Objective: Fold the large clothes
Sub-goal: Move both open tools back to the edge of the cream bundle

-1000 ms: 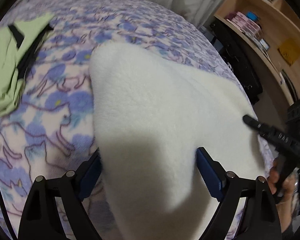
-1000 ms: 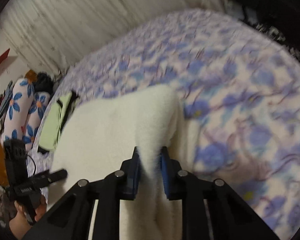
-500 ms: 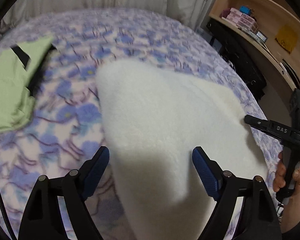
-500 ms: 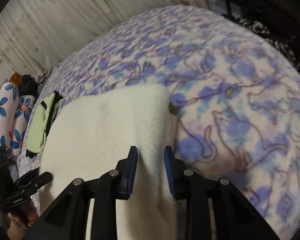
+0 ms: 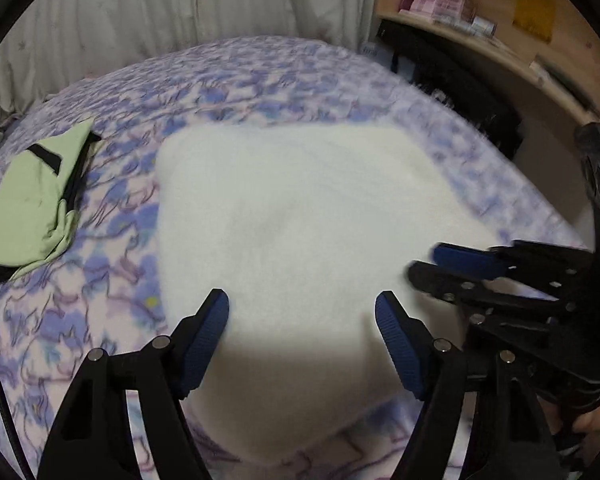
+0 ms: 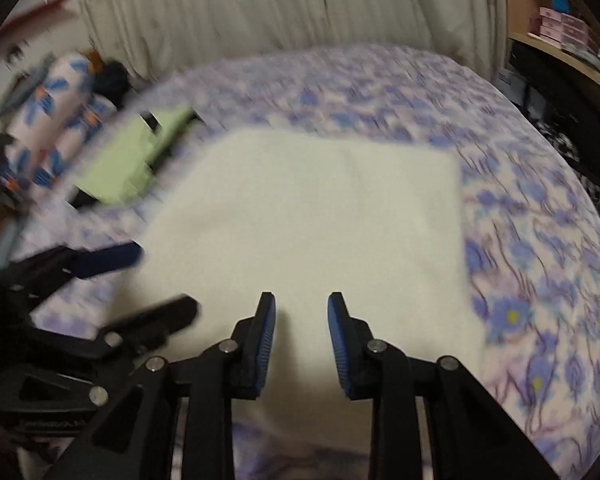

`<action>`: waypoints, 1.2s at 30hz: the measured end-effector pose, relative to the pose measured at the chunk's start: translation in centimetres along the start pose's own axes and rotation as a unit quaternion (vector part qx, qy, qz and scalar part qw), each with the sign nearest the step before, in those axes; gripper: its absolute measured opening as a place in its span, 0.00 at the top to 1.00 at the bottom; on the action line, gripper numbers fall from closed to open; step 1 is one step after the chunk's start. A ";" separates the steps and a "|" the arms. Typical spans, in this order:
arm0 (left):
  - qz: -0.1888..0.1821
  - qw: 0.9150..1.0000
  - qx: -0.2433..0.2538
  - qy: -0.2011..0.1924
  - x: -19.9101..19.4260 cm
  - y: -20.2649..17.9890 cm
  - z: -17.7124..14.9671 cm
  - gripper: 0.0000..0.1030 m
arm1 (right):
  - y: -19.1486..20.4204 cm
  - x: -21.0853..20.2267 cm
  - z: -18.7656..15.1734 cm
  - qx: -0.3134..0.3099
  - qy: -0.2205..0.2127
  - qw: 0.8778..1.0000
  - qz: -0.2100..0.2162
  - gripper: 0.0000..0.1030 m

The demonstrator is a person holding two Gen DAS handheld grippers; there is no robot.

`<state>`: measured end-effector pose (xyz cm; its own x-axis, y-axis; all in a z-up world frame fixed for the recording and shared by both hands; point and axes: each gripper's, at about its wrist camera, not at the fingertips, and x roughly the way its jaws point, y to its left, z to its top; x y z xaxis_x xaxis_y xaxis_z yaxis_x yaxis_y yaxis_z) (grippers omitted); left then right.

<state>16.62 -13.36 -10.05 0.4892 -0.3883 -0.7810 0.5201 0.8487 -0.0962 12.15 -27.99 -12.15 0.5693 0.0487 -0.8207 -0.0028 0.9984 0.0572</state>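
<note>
A folded white fleece lies flat at the centre of the flowered bedspread. The left gripper, its jaws just narrowing, hangs released above the fleece's near edge; the right gripper hangs released too, gripping nothing. A green garment lies at left.

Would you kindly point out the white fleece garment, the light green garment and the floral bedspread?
white fleece garment (image 6: 320,216): right wrist view, middle of its flat top.
light green garment (image 5: 28,208): left wrist view, its green body beside the black trim.
floral bedspread (image 6: 540,240): right wrist view, bare part right of the fleece.
</note>
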 end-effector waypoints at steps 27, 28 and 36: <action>0.017 0.994 -0.108 0.016 -3.0 2.2 -2.3 0.26 | -5.4 -4.8 -4.6 0.111 0.002 0.994 0.016 0.72; 0.014 0.994 -0.110 0.014 -3.3 2.1 -2.4 0.26 | -5.4 -4.9 -4.7 0.111 0.003 0.994 0.018 0.71; 0.021 0.995 -0.101 0.002 -5.2 1.6 -2.4 0.20 | -5.4 -5.4 -5.1 0.118 0.014 0.993 0.028 0.49</action>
<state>13.23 -9.16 -7.58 0.5040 -0.3492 -0.7900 0.3469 0.9195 -0.1851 4.88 -33.47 -10.89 0.5513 0.1071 -0.8274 0.1606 0.9596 0.2312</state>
